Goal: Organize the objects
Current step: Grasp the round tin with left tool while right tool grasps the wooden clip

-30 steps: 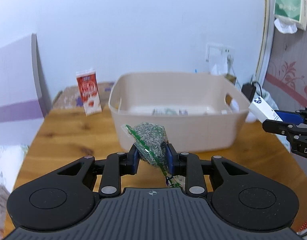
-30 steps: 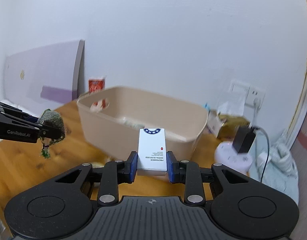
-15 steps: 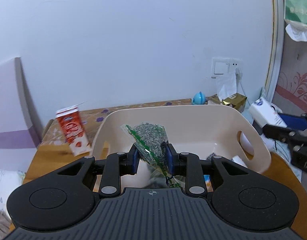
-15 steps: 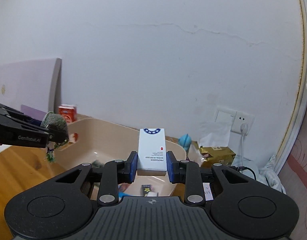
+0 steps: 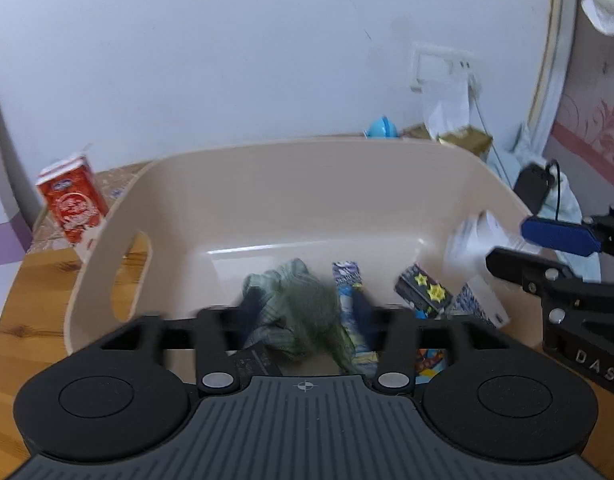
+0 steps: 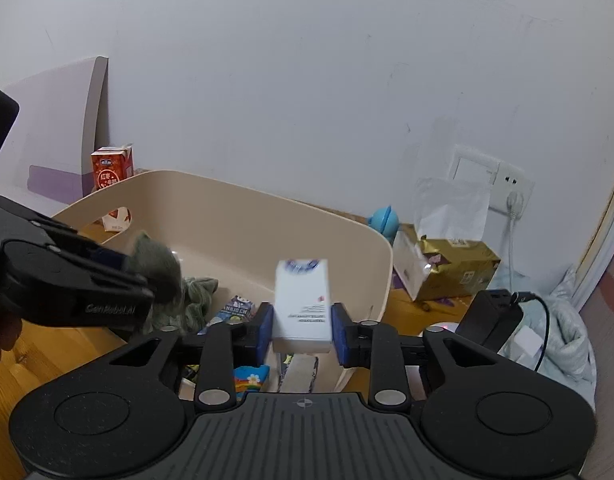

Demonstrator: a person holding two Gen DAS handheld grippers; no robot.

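Now that both grippers have swung over the bin [image 6: 243, 216], the right gripper [image 6: 302, 330] has opened around the slipping box [image 6: 303, 300], while the left gripper's [image 5: 305, 316] grip on the blurred bag [image 5: 311, 304] is unclear.

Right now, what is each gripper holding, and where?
Right gripper: white box, lower sides between its pads, possibly loosening. Left gripper: blurred seed bag; grip unclear.

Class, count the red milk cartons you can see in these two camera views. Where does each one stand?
1. The red milk carton stands on the table behind the beige bin, near the wall. The bin's wall may hide others.
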